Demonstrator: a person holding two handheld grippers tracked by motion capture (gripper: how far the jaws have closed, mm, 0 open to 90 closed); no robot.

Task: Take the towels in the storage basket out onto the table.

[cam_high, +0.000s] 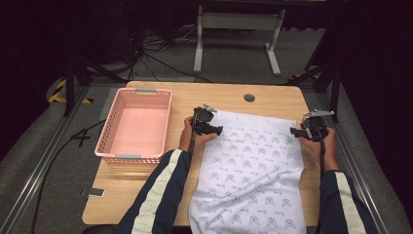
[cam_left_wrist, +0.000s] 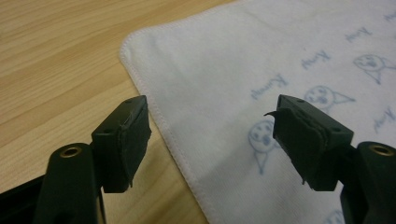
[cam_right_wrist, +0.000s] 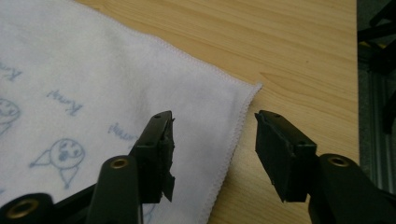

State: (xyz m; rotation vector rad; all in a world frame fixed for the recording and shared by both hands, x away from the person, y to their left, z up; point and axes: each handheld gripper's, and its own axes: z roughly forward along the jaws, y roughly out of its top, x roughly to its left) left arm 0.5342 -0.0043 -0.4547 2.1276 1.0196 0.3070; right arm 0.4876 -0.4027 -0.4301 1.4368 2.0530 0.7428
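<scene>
A wooden counter [cam_high: 272,100] carries a white printed towel [cam_high: 253,170] spread flat, its near end hanging over the edge, beside a pink basket [cam_high: 135,124]. The left claw [cam_high: 210,127] and right claw [cam_high: 301,131] hover open over the towel's two far corners, gripping nothing.

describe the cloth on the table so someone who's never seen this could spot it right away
On the wooden table, look right of the pink basket: the cloth lies spread flat between the left gripper and right gripper, its near end hanging over the table's front edge. It is white with a stitched hem and small blue cartoon faces and script printed all over.
</scene>
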